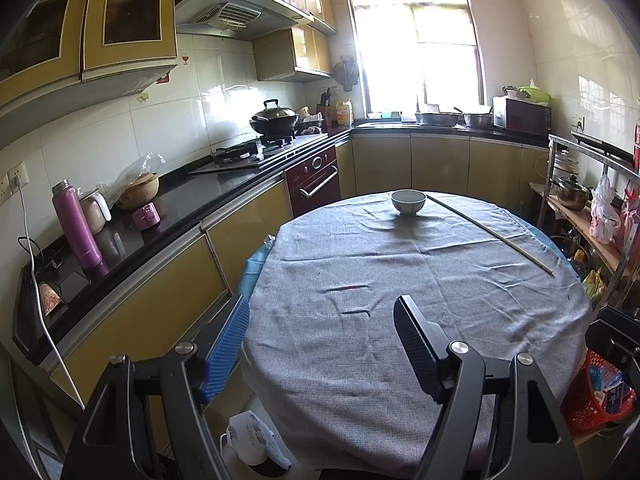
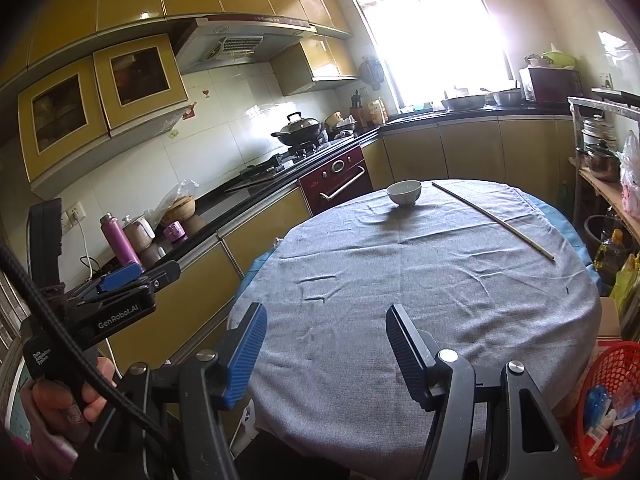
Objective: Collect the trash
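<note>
Left tool [image 1: 322, 350]: jaws parted, nothing between the ribbed blue pads, held above the near edge of the table [image 1: 420, 280]. Right tool [image 2: 326, 354]: jaws also parted, empty, touching nothing, over the same near edge. In the right wrist view, the left tool appears at the far left, gripped by a hand [image 2: 60, 408], with a braided black cable crossing in front.

The round table carries a grey woven cloth [image 2: 420, 280], creased, with a blue layer showing at its rim. At the far side stands a white ceramic bowl [image 1: 408, 202], upright; its contents cannot be seen. Right of it lies a long thin pale stick [image 1: 490, 234], apart from the bowl, running diagonally to the right edge.

A red mesh basket [image 2: 610, 364] sits low at the near right, cut off by the frame, holding packaging that is hard to make out
</note>
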